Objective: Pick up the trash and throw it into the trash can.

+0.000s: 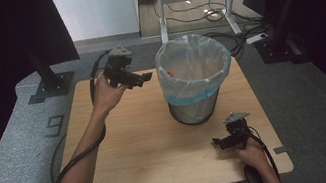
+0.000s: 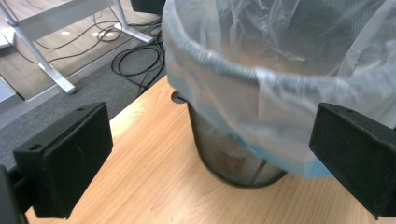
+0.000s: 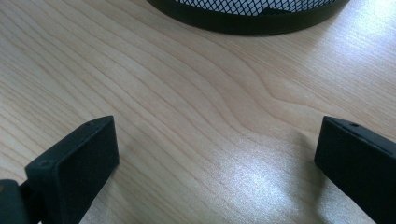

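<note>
High view has the left gripper raised beside the bin, jaws spread wide, empty. Black wire mesh, round, lined with a thin crinkly clear bag. Right gripper sits low on the pale wooden table, jaws apart, near the bin's base.

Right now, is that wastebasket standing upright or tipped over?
Upright: the wastebasket rests on its round base on the table, with the bag-lined mouth facing up.

Overhead forward-down view, both tongs views near bin
</note>
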A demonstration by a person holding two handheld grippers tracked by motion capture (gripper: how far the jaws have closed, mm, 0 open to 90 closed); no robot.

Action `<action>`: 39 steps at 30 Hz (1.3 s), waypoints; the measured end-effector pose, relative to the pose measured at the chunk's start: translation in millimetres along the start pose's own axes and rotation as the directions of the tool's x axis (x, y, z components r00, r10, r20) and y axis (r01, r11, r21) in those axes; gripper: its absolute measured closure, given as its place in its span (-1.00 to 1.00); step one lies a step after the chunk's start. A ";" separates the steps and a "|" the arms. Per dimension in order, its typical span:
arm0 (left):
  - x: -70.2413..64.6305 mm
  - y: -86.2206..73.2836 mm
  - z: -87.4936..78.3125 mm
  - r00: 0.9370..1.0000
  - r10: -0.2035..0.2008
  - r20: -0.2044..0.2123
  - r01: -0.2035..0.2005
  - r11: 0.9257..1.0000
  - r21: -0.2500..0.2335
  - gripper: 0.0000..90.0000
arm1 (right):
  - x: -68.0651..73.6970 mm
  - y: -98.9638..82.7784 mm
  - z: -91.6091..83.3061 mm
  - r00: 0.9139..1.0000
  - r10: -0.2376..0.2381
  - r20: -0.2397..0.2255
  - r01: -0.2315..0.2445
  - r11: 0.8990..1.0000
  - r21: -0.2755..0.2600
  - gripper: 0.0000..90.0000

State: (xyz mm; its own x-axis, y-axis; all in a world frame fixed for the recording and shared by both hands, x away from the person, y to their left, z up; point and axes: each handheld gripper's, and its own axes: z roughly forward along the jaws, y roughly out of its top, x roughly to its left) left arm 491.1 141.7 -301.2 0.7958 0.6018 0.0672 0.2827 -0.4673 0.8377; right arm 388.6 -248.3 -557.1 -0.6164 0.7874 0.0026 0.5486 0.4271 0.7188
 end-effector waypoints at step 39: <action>-7.6 -240.7 -18.4 0.987 -0.140 -0.084 0.147 0.986 0.079 -1.00 | 0.1 -0.1 0.3 1.000 0.001 -0.001 -0.001 1.000 -0.003 -1.00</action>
State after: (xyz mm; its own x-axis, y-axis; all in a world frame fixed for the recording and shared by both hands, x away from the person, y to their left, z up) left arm 407.2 261.5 -493.4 0.7007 0.7135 -0.0055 0.4375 -0.4236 0.7932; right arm 388.6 -248.1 -557.4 -0.6164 0.7874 0.0038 0.5474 0.4250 0.7210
